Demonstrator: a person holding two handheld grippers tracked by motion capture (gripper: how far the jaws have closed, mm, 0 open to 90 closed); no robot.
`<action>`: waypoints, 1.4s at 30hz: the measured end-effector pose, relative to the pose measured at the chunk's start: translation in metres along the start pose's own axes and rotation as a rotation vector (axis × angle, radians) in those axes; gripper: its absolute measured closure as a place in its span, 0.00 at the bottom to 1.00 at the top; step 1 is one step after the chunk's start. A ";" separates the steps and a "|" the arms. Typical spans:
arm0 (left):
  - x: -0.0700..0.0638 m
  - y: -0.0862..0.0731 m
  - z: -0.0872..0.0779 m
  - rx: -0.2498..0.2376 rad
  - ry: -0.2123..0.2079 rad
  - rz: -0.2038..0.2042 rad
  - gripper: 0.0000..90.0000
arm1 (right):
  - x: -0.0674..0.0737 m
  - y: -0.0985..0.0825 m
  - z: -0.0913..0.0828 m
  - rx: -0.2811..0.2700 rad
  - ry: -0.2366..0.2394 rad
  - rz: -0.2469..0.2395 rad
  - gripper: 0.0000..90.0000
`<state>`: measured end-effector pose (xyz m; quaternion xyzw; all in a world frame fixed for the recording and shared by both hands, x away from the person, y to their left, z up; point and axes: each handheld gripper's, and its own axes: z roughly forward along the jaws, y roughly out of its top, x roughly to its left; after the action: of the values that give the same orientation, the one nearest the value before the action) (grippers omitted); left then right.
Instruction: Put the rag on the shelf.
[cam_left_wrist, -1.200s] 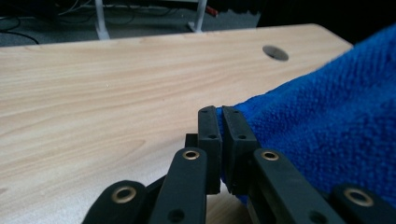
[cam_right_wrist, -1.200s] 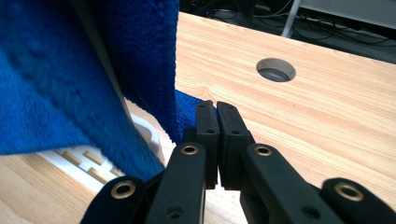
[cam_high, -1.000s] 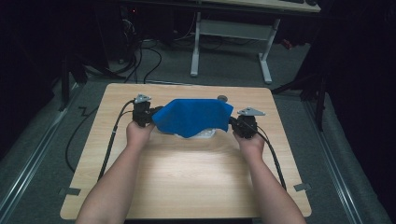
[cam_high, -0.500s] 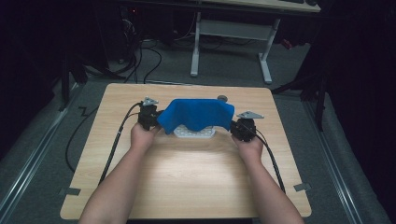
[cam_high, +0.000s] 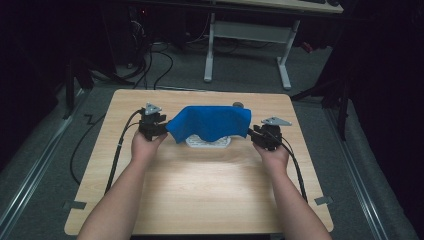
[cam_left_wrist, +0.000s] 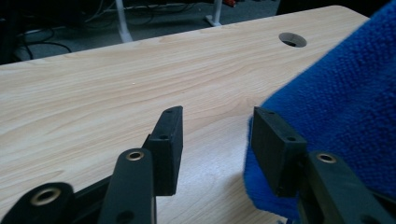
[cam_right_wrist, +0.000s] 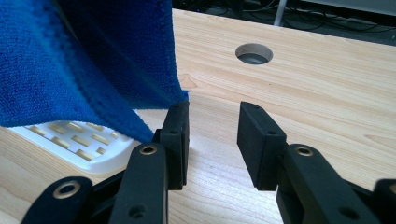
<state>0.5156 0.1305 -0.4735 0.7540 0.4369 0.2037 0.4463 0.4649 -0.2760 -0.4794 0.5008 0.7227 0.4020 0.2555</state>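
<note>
The blue cloth (cam_high: 210, 122) is draped over a white slotted basket (cam_high: 208, 142) that sits a little beyond the middle of the worktop (cam_high: 200, 190), and most of the covering looks done: from the high view the cloth hides the basket's top and far side, and only a strip of its white near rim peeks out under the sagging near edge.

The left hand-held gripper (cam_left_wrist: 212, 140) sits at the cloth's left end with its jaws well apart; they have just been opening, and nothing lies between them. In the left gripper view bare wood shows in the gap, while the cloth bulges against the outer face of the jaw on the right. The right hand-held gripper (cam_right_wrist: 212, 135) is at the cloth's right end, its jaws likewise parted and just opened, with empty worktop between them. The cloth's corner hangs against the outside of the jaw on the left in the right gripper view (touching it or only just beside it, hard to say), and the basket's slotted wall shows underneath.

So the release looks complete at both ends, and the cloth rests on the basket by itself. What remains, I judge, is drawing both hands back toward the near edge without snagging the corners, and perhaps tugging the near hem down over the exposed rim.
</note>
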 end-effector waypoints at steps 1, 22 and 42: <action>0.001 0.000 -0.001 0.000 0.004 -0.001 0.60 | -0.001 0.000 -0.001 0.002 -0.003 -0.001 0.71; 0.011 -0.017 -0.024 -0.003 0.048 0.002 0.55 | -0.009 0.002 -0.014 -0.017 -0.021 0.012 0.62; -0.017 -0.076 -0.089 -0.026 -0.040 0.006 0.54 | 0.012 -0.023 -0.065 -0.072 0.000 -0.089 0.50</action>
<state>0.4085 0.1770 -0.4906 0.7534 0.4230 0.1953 0.4640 0.3985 -0.2897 -0.4628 0.4588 0.7292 0.4160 0.2910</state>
